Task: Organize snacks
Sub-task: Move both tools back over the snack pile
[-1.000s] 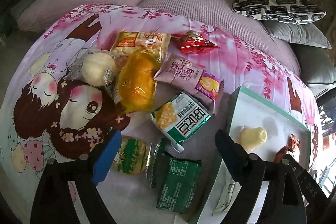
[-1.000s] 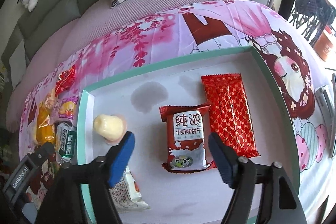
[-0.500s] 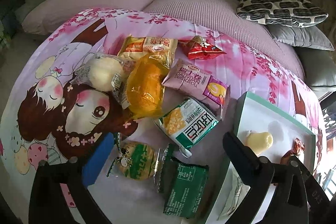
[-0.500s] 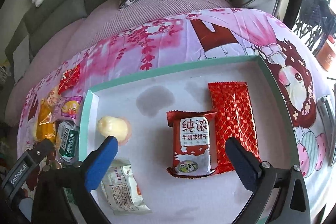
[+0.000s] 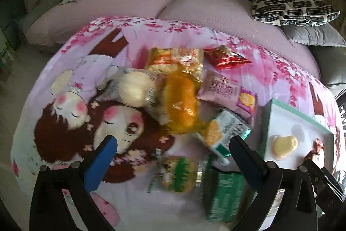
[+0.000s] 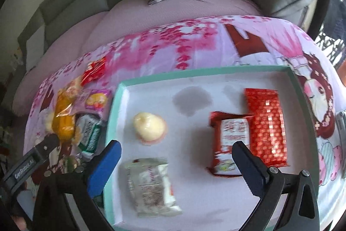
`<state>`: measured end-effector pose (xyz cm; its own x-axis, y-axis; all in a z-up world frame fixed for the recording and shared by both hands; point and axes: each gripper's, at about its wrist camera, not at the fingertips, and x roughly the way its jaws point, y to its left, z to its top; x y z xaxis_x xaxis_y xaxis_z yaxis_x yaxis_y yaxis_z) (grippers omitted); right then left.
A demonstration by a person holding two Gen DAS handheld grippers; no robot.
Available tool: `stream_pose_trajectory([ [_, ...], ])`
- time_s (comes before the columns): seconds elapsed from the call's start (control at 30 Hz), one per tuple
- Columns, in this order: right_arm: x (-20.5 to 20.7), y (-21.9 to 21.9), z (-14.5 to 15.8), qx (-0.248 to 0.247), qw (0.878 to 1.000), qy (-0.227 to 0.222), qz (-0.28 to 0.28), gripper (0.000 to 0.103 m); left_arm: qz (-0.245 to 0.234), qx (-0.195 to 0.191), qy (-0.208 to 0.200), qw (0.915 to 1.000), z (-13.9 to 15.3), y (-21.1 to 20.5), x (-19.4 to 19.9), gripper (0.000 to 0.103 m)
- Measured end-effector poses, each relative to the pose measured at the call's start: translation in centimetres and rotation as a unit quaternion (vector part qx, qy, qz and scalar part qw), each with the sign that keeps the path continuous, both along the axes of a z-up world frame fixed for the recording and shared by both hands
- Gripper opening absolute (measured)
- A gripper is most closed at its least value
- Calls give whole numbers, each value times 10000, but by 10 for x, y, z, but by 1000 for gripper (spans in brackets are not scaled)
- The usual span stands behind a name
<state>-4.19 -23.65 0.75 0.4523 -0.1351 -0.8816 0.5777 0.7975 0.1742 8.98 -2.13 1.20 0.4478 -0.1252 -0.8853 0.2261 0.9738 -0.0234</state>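
Right wrist view: both hand-held grippers gape empty; tray (image 6: 117,101) holds jelly cup (image 6: 149,128), white packet (image 6: 152,184), two red packets (image 6: 266,125).

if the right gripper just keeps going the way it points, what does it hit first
Most likely the bare white floor of the tray, between the white packet and the red-and-white biscuit pack. The right gripper has its jaws open and empty; depth is uncertain.

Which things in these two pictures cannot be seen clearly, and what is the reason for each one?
- Dark green packet, left wrist view: print blurred, right edge behind the left gripper's finger.
- Red-and-white biscuit pack, right wrist view: lettering blurred, lower corner behind the right gripper's finger.
- Brown wrapped snack, left wrist view: mostly hidden behind gripper parts.
- Tray, right wrist view: near rim cut off by the picture edge.
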Motion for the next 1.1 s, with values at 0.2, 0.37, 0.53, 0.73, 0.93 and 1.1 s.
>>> stream_pose_trajectory([
  [0.2, 13, 27, -2, 250, 9989, -60, 392, 103, 75, 389, -100, 9992, 2, 29, 9, 103],
  [0.37, 24, 45, -4, 399, 9970, -102, 650, 103, 296, 526, -112, 9981, 2, 53, 14, 103],
  [0.53, 26, 50, -7, 490, 9963, -56, 708, 103, 495, 416, -50, 9979, 1, 65, 17, 103],
  [0.73, 29, 52, -10, 564, 9957, -3, 729, 103, 333, 417, 168, 9984, -12, 55, 18, 103],
  [0.93, 32, 56, -14, 486, 9958, 153, 757, 103, -96, 356, 667, 9971, -39, 31, 18, 103],
  [1.1, 31, 56, -14, 474, 9961, 152, 734, 103, -455, 286, 1033, 9932, -57, 10, 14, 103],
])
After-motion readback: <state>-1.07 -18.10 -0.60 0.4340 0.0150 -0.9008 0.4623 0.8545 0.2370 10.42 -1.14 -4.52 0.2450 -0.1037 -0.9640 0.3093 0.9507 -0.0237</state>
